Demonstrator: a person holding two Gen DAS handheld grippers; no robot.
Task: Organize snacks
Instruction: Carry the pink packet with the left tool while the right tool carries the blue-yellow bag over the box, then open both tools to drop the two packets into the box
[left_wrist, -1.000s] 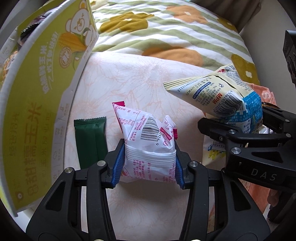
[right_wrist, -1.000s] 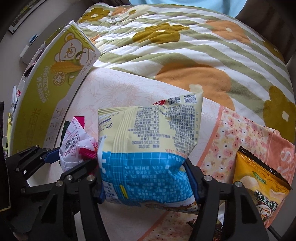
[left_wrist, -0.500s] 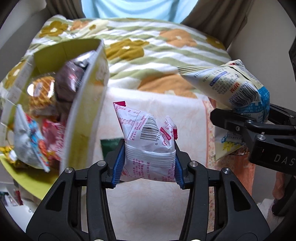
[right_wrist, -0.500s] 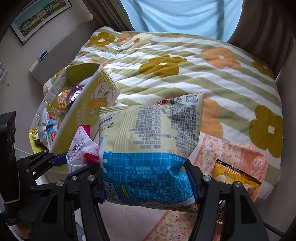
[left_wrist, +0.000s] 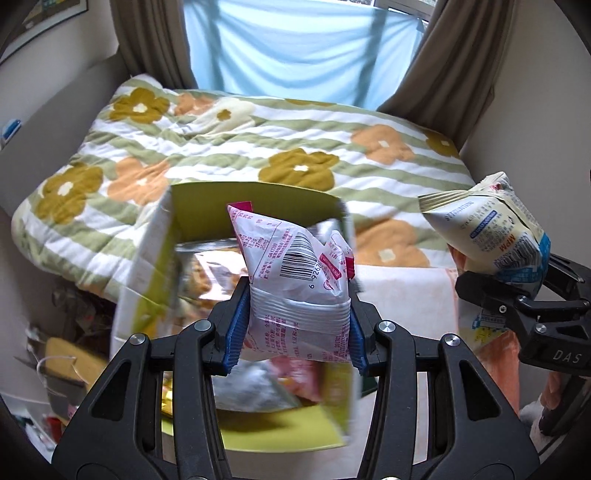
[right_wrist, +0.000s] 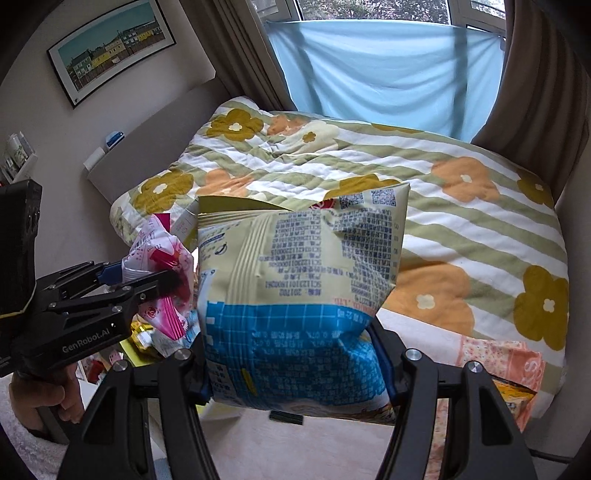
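From my left wrist, my left gripper (left_wrist: 300, 326) pinches a white-and-pink snack packet (left_wrist: 299, 280) between its blue pads, held in the air over the open green snack box (left_wrist: 258, 201) full of wrappers, which stands in front of the floral quilt (left_wrist: 236, 155). From my right wrist, my right gripper (right_wrist: 295, 369) clamps a cream-and-blue snack bag (right_wrist: 295, 295) above the bed, and an orange snack bag (right_wrist: 515, 397) lies on the patterned cloth (right_wrist: 495, 350) at lower right.

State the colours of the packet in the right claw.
Pale yellow above, blue below, on the packet; clearest in the right wrist view.
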